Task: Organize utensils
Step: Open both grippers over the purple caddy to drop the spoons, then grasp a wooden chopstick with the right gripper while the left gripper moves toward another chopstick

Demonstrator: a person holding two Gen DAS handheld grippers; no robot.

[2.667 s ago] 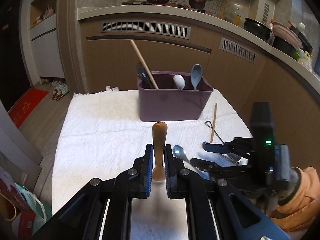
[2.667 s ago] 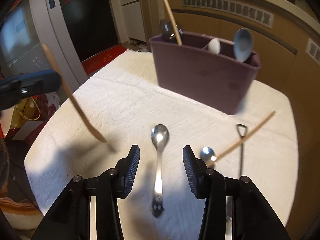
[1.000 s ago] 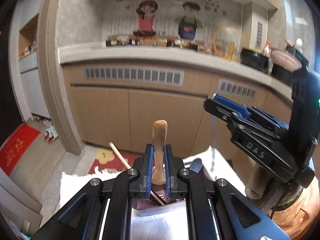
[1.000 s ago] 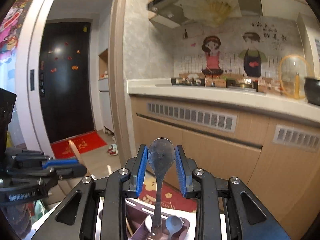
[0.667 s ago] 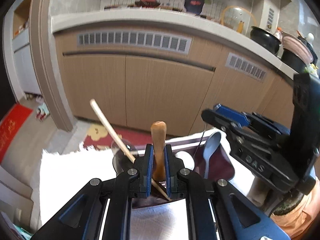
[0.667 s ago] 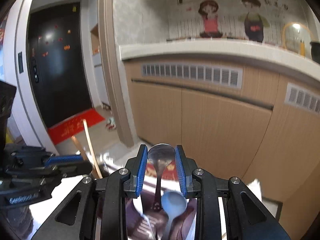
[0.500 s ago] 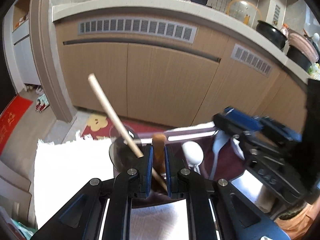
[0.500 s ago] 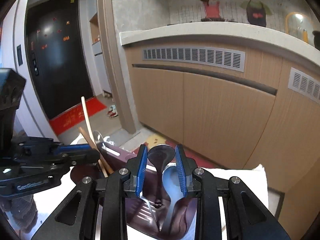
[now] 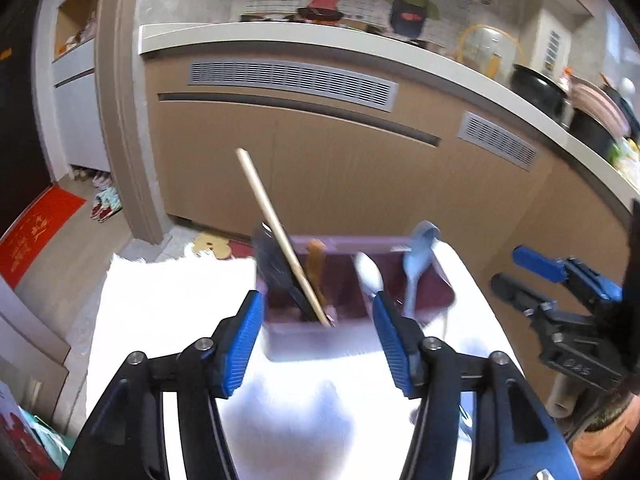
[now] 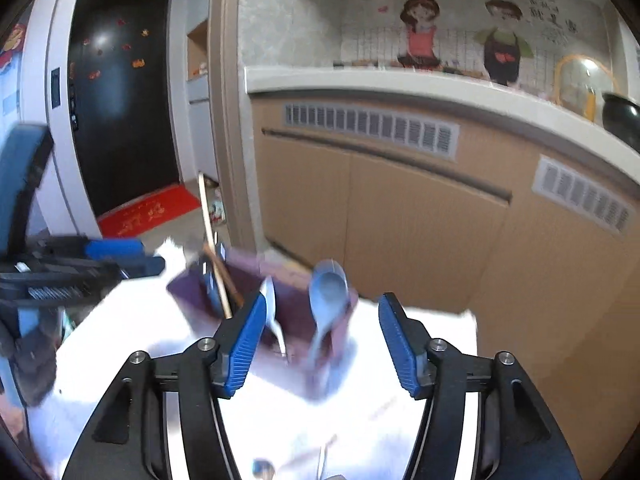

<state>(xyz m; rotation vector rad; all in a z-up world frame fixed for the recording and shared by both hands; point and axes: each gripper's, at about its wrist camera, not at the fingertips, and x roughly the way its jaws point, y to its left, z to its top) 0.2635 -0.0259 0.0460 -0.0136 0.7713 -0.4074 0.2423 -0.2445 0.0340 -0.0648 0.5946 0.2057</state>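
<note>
Evidently at the drop-off. Opening the jaws of the left gripper (image 9: 316,320) above the left end of the bin (image 9: 352,242), with nothing between the pads; likewise the right gripper (image 10: 322,320), jaws opening over the right end and empty too. Held high and tilted down for good reason, by this reading: lets long handles slide in upright past the rim rather than tip the bin. Inside the left compartment, find a pale chopstick (image 9: 272,220) leaning left, a dark utensil (image 9: 276,264) beside it and a wooden spoon (image 9: 316,264) standing just right of them, free of the pads. In the right part, a white spoon (image 9: 368,274) and a blue spoon (image 9: 420,248), bowls up, leaning toward the far wall. Cannot tell from the blurred right view whether a metal spoon stands among them. Sorted by kind, seemingly: sticks and wood left, spoons right. Under it all, a white cloth (image 9: 160,300), glaring. Near the bottom of the right view, can make out a spoon bowl (image 10: 262,470) and thin handles on the cloth, too smeared to name; so more to fetch, at a guess. Beyond the table, brown cabinets (image 9: 320,160) and a counter (image 9: 280,46) with pots (image 9: 536,88), well apart and no bother. As for obstacles: the leaning chopstick across the left compartment, likely to snag anything lowered there, and two grippers side by side over one bin, worth keeping from knocking.
</note>
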